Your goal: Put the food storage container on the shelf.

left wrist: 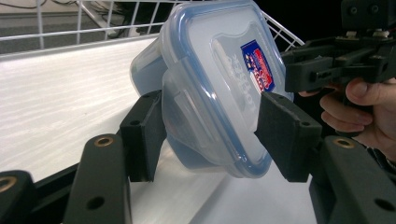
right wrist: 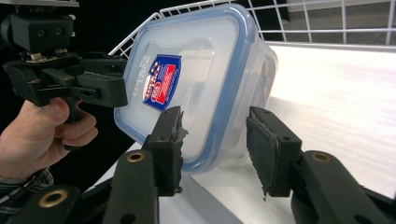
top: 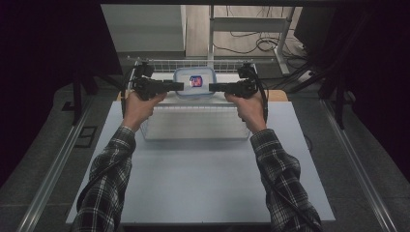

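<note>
The left gripper (left wrist: pixel 212 133) has its black jaws set around one end of a clear rectangular plastic food container with a blue-rimmed snap lid (left wrist: pixel 219 79). The pad on the lid side lies against the lid's face, while the other pad sits at the tub's side latch; whether either presses cannot be told from the left gripper view. The right gripper (right wrist: pixel 217 147) straddles the opposite end of the same container (right wrist: pixel 196 84), one pad on the lid and one beside the tub wall, and here too a firm clamp cannot be confirmed.

In the high view the two grippers (top: pixel 180 87) (top: pixel 212 87) point at each other from left and right, with the container (top: pixel 194 82) between them, its lid and red-and-blue sticker (top: pixel 196 81) facing up. It sits over the far part of a white wire basket (top: pixel 193 130) resting on the pale grey table (top: pixel 203 179). Checked flannel sleeves (top: pixel 109 174) cover the person's forearms.
</note>
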`<state>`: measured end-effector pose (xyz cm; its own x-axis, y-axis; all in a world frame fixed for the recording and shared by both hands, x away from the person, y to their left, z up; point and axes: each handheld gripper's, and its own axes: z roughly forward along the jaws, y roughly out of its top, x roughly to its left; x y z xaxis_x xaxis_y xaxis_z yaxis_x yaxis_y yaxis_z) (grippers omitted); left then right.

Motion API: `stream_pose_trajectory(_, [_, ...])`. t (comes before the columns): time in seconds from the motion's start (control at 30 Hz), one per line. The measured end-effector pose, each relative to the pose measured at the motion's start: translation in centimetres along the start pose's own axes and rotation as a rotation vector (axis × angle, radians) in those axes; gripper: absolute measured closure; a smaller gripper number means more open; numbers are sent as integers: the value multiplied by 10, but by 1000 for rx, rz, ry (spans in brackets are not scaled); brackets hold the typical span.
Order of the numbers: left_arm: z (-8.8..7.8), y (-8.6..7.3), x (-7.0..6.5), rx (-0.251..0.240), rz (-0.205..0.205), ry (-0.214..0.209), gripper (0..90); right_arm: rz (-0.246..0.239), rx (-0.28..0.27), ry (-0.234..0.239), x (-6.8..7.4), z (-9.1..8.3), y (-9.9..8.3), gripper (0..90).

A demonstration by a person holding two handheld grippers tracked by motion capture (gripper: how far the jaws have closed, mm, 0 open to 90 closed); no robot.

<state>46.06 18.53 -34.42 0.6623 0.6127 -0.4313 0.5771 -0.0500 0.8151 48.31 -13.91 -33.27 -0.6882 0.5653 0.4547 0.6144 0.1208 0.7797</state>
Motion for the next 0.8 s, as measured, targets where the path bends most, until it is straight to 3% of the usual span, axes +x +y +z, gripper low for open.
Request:
stream_pose_trajectory(0.1, [-1, 2, -2, 13, 15, 33, 406, -20, 6, -16, 3, 1, -1, 585])
stream_pose_trajectory(0.23, [-4, 4, -7, 6, 67, 140, 352, -46, 7, -49, 8, 1, 1, 590])
stream_pose_trajectory(0.3, [-5, 4, -6, 6, 68, 136, 406, -52, 1, -63, 9, 0, 2, 587])
stream_pose_trajectory(0.4, [-3, 3, -5, 8, 46, 94, 456, -50, -10, -82, 10, 1, 3, 581])
stream_pose_trajectory(0.57, [0, 5, -10, 3, 57, 150, 476, -72, -19, -131, 12, 3, 5, 586])
stream_pose_trajectory(0.7, [2, 7, -12, -29, 53, 202, 476, -62, -45, -151, 13, 4, 7, 588])
stream_pose_trajectory(0.8, [5, 8, -11, -39, 36, 194, 476, -62, -56, -172, 13, 5, 10, 580])
